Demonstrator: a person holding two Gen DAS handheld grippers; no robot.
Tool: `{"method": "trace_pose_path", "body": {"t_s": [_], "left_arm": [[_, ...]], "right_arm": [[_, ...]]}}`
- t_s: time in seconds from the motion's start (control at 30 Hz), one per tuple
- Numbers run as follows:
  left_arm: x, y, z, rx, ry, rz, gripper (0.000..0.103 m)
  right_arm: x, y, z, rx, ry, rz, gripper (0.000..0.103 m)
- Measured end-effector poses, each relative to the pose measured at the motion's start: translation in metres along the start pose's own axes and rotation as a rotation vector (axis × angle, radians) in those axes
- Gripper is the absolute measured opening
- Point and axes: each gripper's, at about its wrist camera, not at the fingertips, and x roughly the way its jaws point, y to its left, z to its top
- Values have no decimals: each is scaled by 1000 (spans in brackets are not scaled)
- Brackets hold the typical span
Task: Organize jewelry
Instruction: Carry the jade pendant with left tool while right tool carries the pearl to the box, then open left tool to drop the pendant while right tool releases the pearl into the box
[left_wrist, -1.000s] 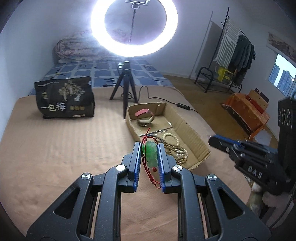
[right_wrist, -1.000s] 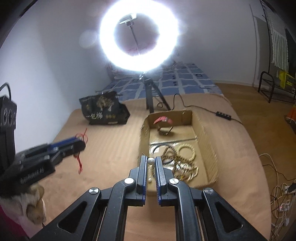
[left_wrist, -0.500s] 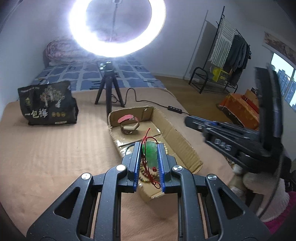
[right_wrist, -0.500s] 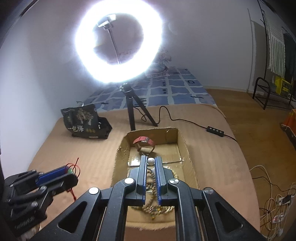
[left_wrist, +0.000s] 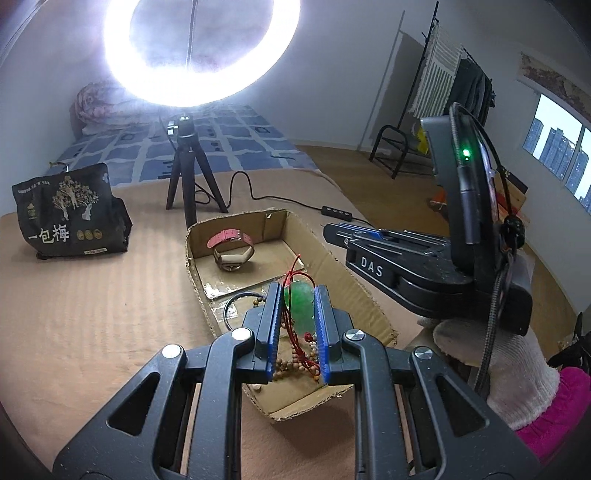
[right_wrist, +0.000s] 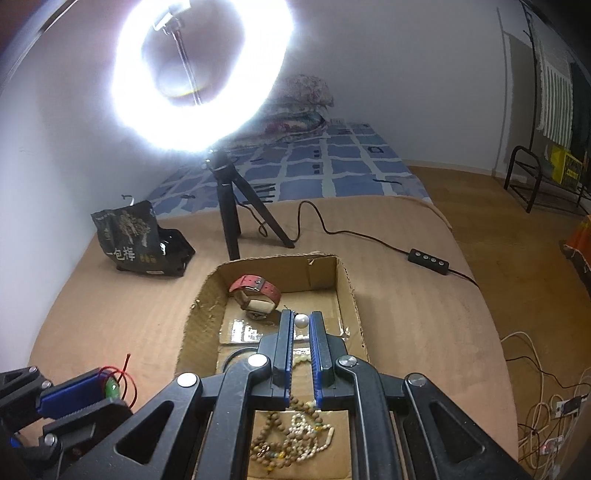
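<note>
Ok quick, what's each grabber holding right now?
Left gripper: shut on the green pendant with the red cord.
Right gripper: shut on a white pearl.

A translucent green stone pendant (left_wrist: 300, 305) hangs on thin red cord (left_wrist: 295, 264). The open brown cardboard box (left_wrist: 347, 280) holds a pink-strapped wristwatch (left_wrist: 231, 248). Far left, a black snack bag (left_wrist: 66, 216) carries gold tree print; beyond lies a blue-and-white checked bedspread (left_wrist: 236, 142).
</note>
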Motion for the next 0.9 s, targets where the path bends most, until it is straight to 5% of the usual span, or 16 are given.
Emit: {"method": "trace_pose_path", "body": {"t_s": [0.6,0.77,0.83,0.9], "left_arm": [[14,-2,-2,-11,26,-7,16],[18,-2,-3,-9,34,-12,18],[19,-2,-4,-11,40,-13,32],[18,-2,-4,-8,32,-3,49]], "right_arm": [[18,-8,-3,4,28,-12,9],[16,-9,-4,7,19,-25,28],[16,-10,-4,7,20,-35,34],[14,-10,-4,5,9,-54,59]]}}
